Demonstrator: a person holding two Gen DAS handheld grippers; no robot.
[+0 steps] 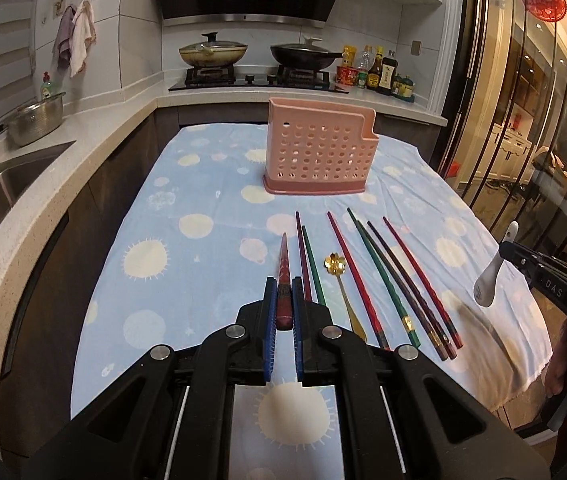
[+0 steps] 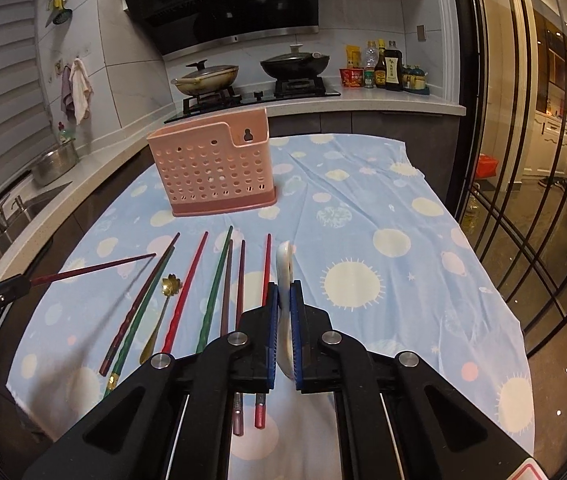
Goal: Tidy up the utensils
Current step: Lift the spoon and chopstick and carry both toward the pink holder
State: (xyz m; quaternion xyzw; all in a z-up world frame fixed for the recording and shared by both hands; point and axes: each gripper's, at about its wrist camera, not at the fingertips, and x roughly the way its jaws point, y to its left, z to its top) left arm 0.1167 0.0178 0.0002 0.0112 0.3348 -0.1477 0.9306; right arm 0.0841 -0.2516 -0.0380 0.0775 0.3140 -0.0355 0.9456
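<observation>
A pink perforated utensil holder (image 1: 317,152) stands upright at the far middle of the table; it also shows in the right wrist view (image 2: 215,172). My left gripper (image 1: 283,286) is shut on a dark red chopstick (image 1: 284,268), held above the cloth; that gripper shows in the right wrist view (image 2: 7,292) with the chopstick (image 2: 95,268). My right gripper (image 2: 284,292) is shut on a white ceramic spoon (image 2: 285,276); the spoon shows in the left wrist view (image 1: 491,276). Several red, green and dark chopsticks (image 1: 387,280) and a gold flower spoon (image 1: 337,272) lie on the cloth in front of the holder.
The table wears a blue cloth (image 1: 187,216) with pale sun prints. A counter with a sink (image 1: 3,184) and a steel pot (image 1: 37,120) runs along the left. A stove with two pans (image 1: 255,60) and bottles (image 1: 379,68) is behind. Glass doors (image 1: 523,120) stand on the right.
</observation>
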